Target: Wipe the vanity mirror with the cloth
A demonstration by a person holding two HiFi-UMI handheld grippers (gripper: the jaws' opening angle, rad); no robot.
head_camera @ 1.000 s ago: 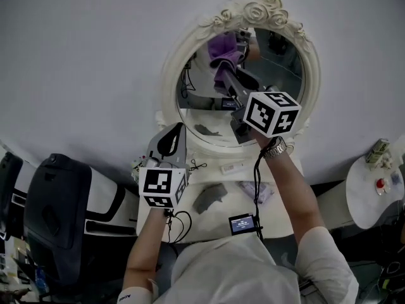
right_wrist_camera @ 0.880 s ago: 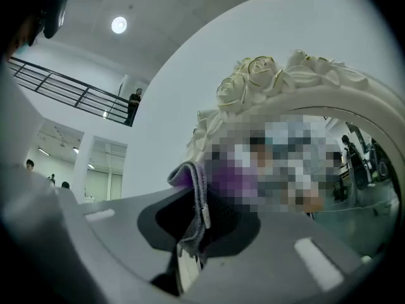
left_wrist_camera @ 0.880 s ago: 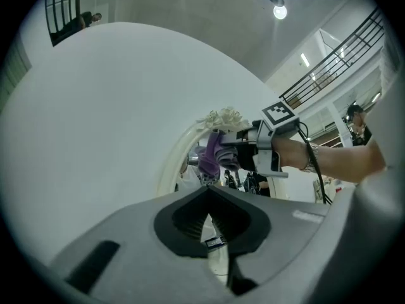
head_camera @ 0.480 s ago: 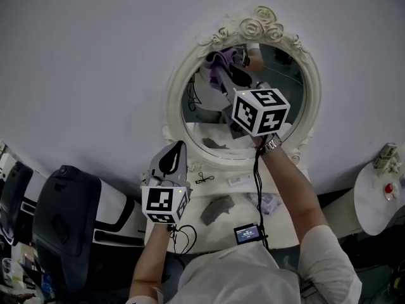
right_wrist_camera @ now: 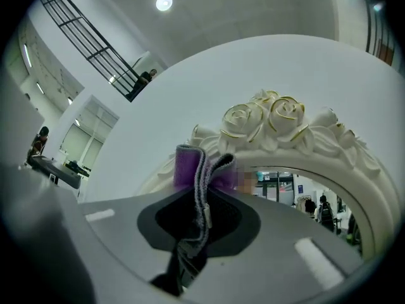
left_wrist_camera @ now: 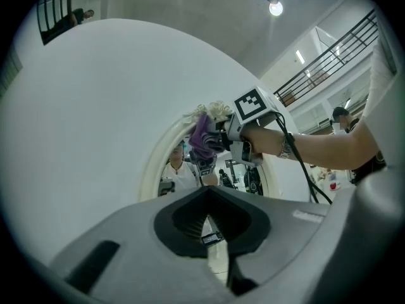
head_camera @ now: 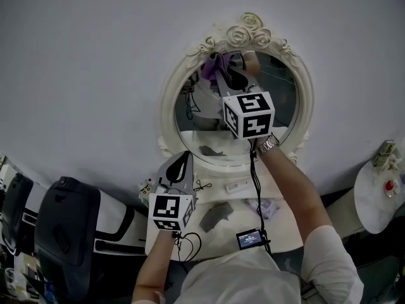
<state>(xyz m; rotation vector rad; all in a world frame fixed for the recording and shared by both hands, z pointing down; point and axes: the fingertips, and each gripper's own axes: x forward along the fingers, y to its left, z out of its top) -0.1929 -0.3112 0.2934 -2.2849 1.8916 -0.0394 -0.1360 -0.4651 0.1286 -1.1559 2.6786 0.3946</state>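
Note:
The oval vanity mirror (head_camera: 281, 100) hangs in a white carved frame with roses (head_camera: 243, 27) on top. My right gripper (head_camera: 219, 69) is shut on a folded purple cloth (head_camera: 211, 64) and presses it against the glass at the upper left, just under the roses. The right gripper view shows the cloth (right_wrist_camera: 197, 166) pinched between the jaws below the rose carving (right_wrist_camera: 269, 119). In the left gripper view the cloth (left_wrist_camera: 201, 138) bunches ahead of the right gripper (left_wrist_camera: 218, 139). My left gripper (head_camera: 179, 164) is shut and empty, held low before the mirror's lower left rim.
A white vanity top (head_camera: 209, 236) below the mirror carries a grey rag (head_camera: 215, 214), a white tube (head_camera: 237, 185), a small hair clip (head_camera: 201, 185) and a little screen device (head_camera: 251, 237). A black chair (head_camera: 63, 233) stands at the left, a round side table (head_camera: 373, 192) at the right.
My right gripper has carried the purple cloth up and to the left across the glass, to just under the frame's roses. The left gripper has barely shifted.

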